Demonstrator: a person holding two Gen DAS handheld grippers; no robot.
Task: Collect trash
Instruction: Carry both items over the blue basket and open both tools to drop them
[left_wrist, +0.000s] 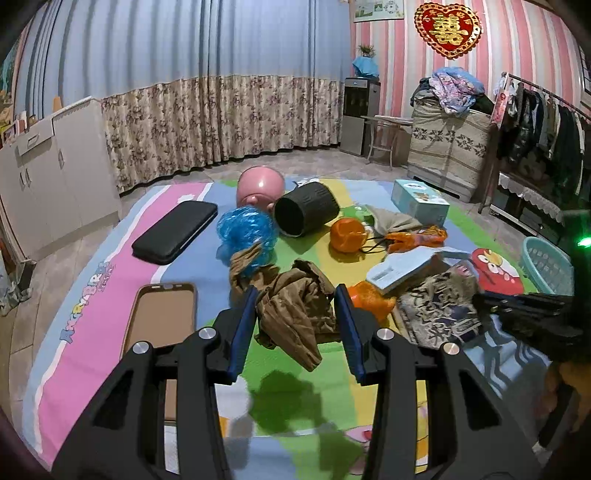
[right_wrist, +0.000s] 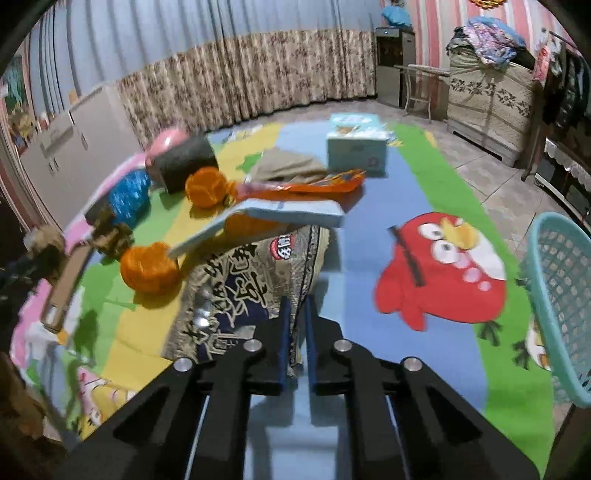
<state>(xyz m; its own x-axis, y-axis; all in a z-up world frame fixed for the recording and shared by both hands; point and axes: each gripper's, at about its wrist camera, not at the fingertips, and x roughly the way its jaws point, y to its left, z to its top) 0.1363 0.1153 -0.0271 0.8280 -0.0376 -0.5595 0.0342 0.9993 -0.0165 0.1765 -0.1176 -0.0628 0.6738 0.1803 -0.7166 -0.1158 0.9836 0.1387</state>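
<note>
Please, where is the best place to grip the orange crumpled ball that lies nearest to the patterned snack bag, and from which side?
Probably grip the orange ball across its middle, coming from above. It is round, soft and crumpled, so it should squeeze. The snack bag crowds one side and the cardboard piece lies on the other.

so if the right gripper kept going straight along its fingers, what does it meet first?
The right gripper is shut on the edge of the printed snack bag, so the bag is already at its tips. Beyond that, likely the pale blue flat box lying over the bag's far end, though depth is hard to judge.
</note>
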